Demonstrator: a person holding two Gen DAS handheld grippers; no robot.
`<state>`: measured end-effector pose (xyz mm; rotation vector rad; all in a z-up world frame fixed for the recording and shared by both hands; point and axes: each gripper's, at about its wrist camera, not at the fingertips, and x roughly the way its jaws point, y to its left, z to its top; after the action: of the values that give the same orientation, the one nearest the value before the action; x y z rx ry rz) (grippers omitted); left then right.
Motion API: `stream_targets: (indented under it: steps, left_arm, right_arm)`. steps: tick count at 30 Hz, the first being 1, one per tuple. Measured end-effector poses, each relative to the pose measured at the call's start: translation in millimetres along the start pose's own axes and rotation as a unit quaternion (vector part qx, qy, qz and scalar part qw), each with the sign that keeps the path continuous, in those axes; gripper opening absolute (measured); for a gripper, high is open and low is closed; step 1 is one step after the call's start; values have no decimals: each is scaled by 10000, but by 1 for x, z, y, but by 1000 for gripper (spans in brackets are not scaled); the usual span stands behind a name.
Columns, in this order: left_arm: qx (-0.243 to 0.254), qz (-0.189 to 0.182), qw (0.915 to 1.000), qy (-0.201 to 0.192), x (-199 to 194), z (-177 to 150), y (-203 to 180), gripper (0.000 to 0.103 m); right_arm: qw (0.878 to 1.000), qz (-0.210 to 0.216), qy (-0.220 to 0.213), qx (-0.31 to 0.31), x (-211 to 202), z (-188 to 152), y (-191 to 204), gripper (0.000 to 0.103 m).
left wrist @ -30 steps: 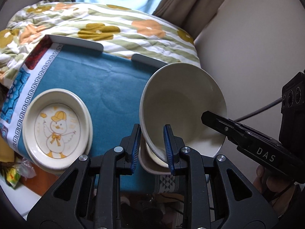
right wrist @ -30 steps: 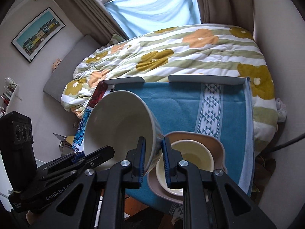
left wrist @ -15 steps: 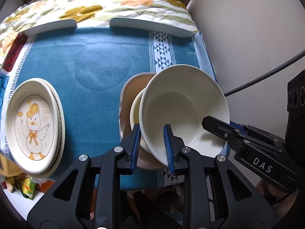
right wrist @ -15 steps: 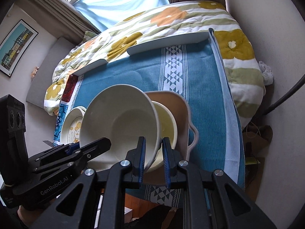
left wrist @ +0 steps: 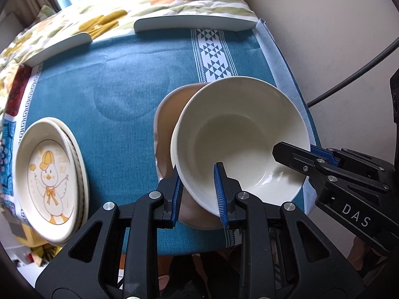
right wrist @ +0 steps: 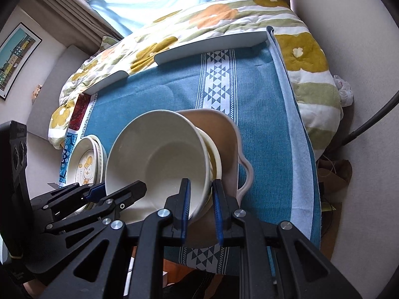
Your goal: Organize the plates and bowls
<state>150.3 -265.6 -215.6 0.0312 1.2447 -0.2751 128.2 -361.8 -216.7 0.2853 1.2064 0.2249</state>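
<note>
A large white bowl (left wrist: 239, 134) is held by both grippers, tilted, over a small cream bowl (right wrist: 215, 154) that sits in a tan handled dish (right wrist: 224, 134) on the blue cloth. My left gripper (left wrist: 198, 189) is shut on the white bowl's near rim, one finger inside, one outside. My right gripper (right wrist: 200, 201) is shut on the rim too. The white bowl (right wrist: 154, 159) rests low on the cream bowl. A stack of white plates with a duck picture (left wrist: 47, 182) lies at the left.
The table has a blue cloth (left wrist: 119, 74) with a white patterned stripe. Two white raised bars (left wrist: 194, 22) line the far edge. A flowered quilt (right wrist: 224, 17) lies beyond. A wall and a black cable (left wrist: 349, 79) are at the right.
Both grippers have brought the white bowl forward and down over the tan dish. It now sits low on the cream bowl, which it largely covers.
</note>
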Motion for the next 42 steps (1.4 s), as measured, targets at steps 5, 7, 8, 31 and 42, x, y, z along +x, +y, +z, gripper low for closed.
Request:
stream_targets:
  steps: [5,7,8,31,42]
  left_arm:
    - [171,198,9996,-46,1,0,-5,21]
    - [214,256,9994,-60,2,1,-6,21]
    - [236,280,9993,-60,2,1,-6,21]
    - [241,247,9994,-54,-5,-1,-1,21]
    - [155,358,9938,-1043,-102,-4,27,102]
  right_arm:
    - [10000,-31,52,-14,3,0,0,16]
    - [10000,-19,63,6,4,-1,0,16]
    - [10000,-21,57,5,3,-1,0,16]
    - [9999,160,16,-40,-4,-2,-4,16]
    - [9968,210,-715,-300,-86,1,-3,40]
